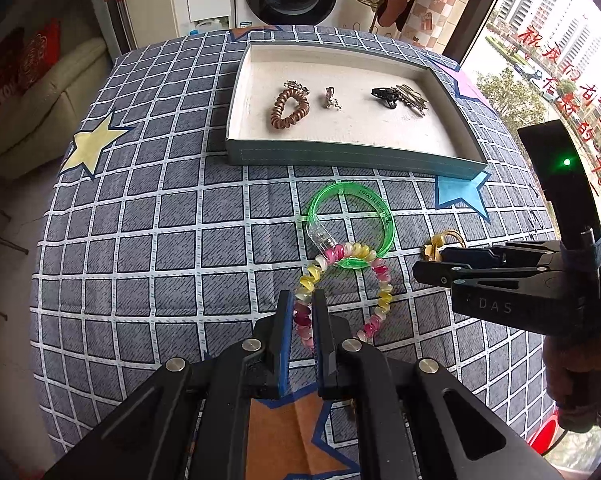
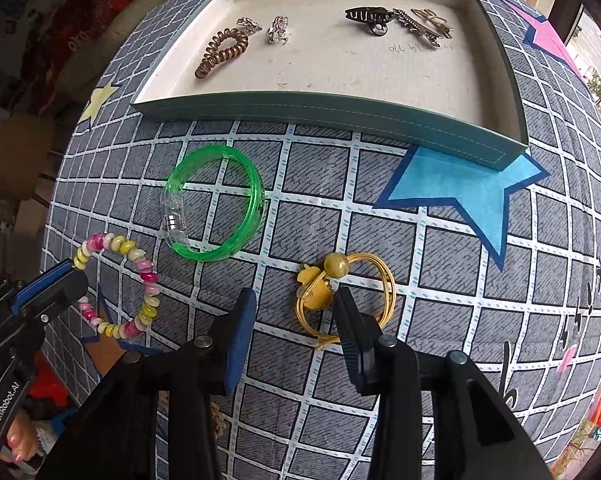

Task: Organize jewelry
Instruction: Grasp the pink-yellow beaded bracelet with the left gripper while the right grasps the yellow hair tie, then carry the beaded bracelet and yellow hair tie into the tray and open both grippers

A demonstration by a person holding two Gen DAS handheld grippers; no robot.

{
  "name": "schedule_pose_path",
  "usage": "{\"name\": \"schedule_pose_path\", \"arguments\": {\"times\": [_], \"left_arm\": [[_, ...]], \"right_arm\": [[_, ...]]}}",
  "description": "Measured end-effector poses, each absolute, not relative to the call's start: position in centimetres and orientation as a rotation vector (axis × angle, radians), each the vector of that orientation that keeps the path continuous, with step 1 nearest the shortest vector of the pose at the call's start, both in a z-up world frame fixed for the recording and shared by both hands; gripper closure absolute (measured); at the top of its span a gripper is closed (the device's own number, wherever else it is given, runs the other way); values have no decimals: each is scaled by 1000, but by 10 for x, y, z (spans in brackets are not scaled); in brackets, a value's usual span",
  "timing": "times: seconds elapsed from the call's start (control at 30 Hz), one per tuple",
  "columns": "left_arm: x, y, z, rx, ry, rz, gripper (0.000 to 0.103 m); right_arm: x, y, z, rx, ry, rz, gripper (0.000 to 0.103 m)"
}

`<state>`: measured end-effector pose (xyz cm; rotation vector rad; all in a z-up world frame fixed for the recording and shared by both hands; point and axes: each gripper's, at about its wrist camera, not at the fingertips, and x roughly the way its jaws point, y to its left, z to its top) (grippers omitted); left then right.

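Both grippers low over the jewelry on the checked cloth [image 1: 180, 240].

The left gripper [image 1: 302, 316] pinches the beaded coil bracelet [image 1: 382, 280]; the right gripper [image 2: 296, 308] hangs open around the yellow hair tie [image 2: 340, 292], seemingly not touching. The tray [image 2: 340, 110] lies beyond.

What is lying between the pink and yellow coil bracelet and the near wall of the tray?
The green bangle lies between the coil bracelet and the tray; beyond it the checked cloth is bare. The right wrist view shows this best.
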<state>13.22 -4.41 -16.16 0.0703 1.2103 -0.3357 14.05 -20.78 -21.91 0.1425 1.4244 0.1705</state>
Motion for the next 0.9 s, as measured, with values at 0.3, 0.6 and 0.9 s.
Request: {"name": "schedule_pose_path", "arguments": {"times": [0.3, 0.6, 0.9], "left_arm": [[134, -46, -159, 65, 1205, -341, 82], [146, -51, -147, 42, 1177, -359, 82], [171, -57, -132, 21, 1132, -367, 82]], "right_arm": [[139, -220, -213, 151, 1398, 154, 85], [139, -253, -176, 272, 1333, 164, 85], [158, -262, -135, 273, 1252, 173, 85]]}}
